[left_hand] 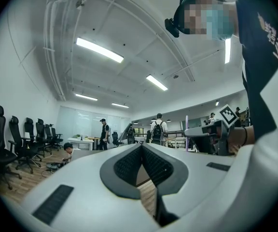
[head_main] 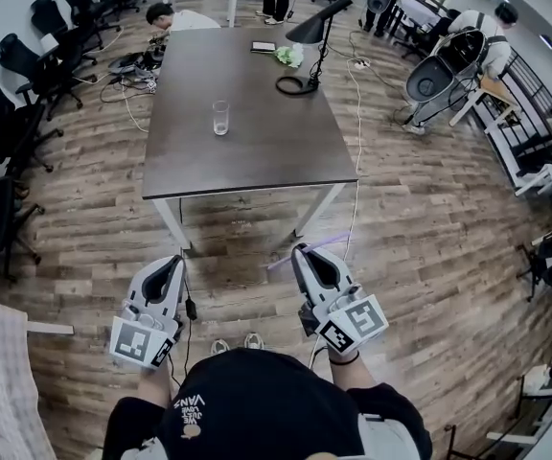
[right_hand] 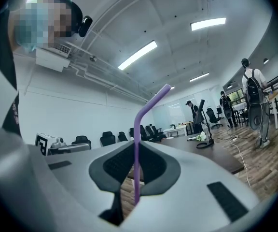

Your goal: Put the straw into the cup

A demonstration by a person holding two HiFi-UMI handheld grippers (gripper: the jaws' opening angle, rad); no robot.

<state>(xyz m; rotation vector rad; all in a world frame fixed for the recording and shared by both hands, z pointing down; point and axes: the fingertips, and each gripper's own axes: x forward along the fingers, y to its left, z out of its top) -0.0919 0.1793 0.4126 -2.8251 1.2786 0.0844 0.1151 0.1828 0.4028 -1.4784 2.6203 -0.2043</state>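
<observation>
We have the purple straw pinched in the right gripper low in the frame, left gripper closed on nothing, cup well apart on the table at upper centre; the thin straw could swivel in that grip and miss the cup's narrow mouth.

Both arms are bent and held low in front of the torso, forearms reaching forward. The tongs sit side by side, apart, both pointing level.

Left tongs: jaws together at the tips, nothing between them.

Right tongs: jaws nearly closed, pads pinching a purple straw. The straw stands upright through the jaws with its bent top angled off to one side.

Left marker cube and right marker cube sit at the rear of each tongs, near the hands. There is a dark band on the right wrist.
</observation>
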